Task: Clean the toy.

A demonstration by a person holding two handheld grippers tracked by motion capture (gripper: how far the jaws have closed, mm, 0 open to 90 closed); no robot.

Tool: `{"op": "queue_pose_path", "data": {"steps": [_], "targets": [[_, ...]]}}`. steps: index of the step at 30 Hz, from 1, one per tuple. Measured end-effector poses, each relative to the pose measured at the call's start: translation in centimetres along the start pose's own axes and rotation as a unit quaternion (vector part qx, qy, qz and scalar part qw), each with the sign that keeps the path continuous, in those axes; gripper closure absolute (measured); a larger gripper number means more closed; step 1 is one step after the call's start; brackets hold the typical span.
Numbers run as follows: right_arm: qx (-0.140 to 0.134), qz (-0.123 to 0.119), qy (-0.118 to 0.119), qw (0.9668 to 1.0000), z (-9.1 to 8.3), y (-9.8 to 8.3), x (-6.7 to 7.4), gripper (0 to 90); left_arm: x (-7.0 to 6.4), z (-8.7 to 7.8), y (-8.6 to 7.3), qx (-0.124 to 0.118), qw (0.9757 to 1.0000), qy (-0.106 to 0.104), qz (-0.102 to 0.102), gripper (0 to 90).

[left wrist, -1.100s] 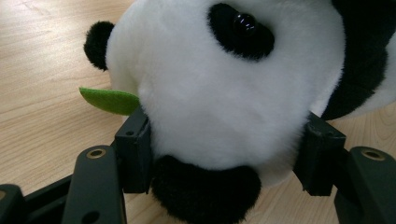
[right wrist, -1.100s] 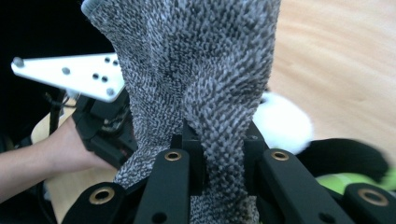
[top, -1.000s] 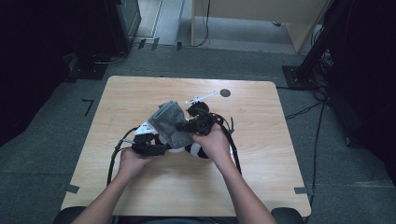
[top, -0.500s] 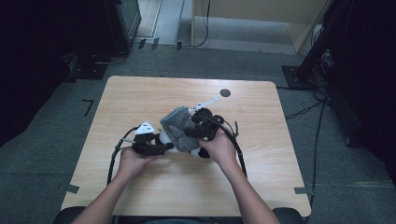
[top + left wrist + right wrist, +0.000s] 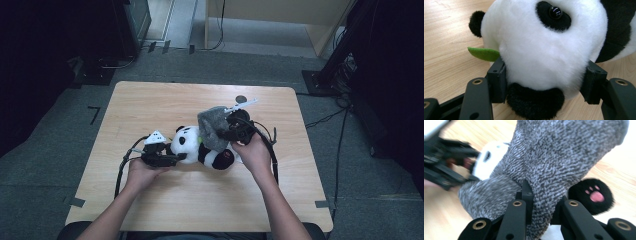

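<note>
A black-and-white plush panda (image 5: 192,142) lies on its side in the middle of the wooden table (image 5: 150,105). My left gripper (image 5: 181,156) is shut on the panda's head (image 5: 544,45), one pad pressing into each side; a green felt leaf (image 5: 484,53) sticks out by the mouth. A grey knitted sock (image 5: 212,127) drapes over the panda's body. My right gripper (image 5: 227,131) is shut on the grey sock's (image 5: 564,152) edge, with the fabric pinched between the pads of that gripper (image 5: 541,202). A black paw with a pink pad (image 5: 591,195) lies beyond the sock.
A small dark round spot (image 5: 241,99) marks the table's far side. Black cables (image 5: 272,150) loop from both grippers across the tabletop. Dark equipment (image 5: 125,25) and a wooden cabinet (image 5: 280,20) stand on the floor behind the table.
My right gripper has pulled the grey sock to the right, uncovering the panda's white face. The left gripper has kept still on the head.
</note>
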State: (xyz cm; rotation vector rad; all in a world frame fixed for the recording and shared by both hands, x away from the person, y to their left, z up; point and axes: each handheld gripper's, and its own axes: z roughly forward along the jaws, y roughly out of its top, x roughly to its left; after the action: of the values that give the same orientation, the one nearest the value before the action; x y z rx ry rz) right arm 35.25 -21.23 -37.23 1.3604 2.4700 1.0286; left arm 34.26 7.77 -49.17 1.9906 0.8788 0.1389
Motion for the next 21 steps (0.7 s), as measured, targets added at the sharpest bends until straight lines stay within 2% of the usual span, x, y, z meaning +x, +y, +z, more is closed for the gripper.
{"op": "queue_pose_path", "data": {"steps": [3,7,8,10,12,13,14,15,19,21], "targets": [[-0.010,0.002,0.019,0.9998,-0.3,0.4,0.4,80.3,0.0,0.0,0.0,-0.001,1.0000,0.000,-0.002,35.9],[-0.022,-0.010,0.055,0.9982,-0.3,2.2,2.8,80.5,0.0,0.0,0.0,-0.001,1.0000,0.000,-0.004,36.2],[-0.022,-0.010,0.055,0.9982,-0.3,2.2,2.8,80.5,0.0,0.0,0.0,-0.001,1.0000,0.000,-0.003,36.2],[-0.023,-0.017,0.066,0.9974,0.1,2.9,3.7,80.4,0.0,-0.1,0.0,-0.002,1.0000,-0.001,-0.003,36.3],[-0.020,-0.025,0.072,0.9969,0.8,3.4,4.7,80.4,0.0,-0.1,0.0,-0.004,1.0000,-0.001,-0.003,36.2],[-0.014,-0.031,0.076,0.9965,1.8,3.7,5.3,80.3,0.0,-0.1,0.0,-0.004,1.0000,-0.001,-0.002,36.2],[-0.014,-0.031,0.076,0.9965,1.8,3.7,5.3,80.3,0.0,-0.1,0.0,-0.004,1.0000,-0.001,-0.002,36.1],[-0.002,-0.032,0.079,0.9964,3.1,3.9,5.7,80.3,0.0,-0.1,0.0,-0.003,1.0000,-0.001,0.001,36.0],[0.023,-0.029,0.076,0.9964,5.3,4.0,6.1,80.3,0.0,-0.1,0.0,-0.003,1.0000,0.000,0.001,35.8],[0.028,-0.027,0.075,0.9964,5.7,4.0,6.1,80.3,0.0,-0.1,0.0,-0.003,1.0000,0.000,0.001,35.8]]}}
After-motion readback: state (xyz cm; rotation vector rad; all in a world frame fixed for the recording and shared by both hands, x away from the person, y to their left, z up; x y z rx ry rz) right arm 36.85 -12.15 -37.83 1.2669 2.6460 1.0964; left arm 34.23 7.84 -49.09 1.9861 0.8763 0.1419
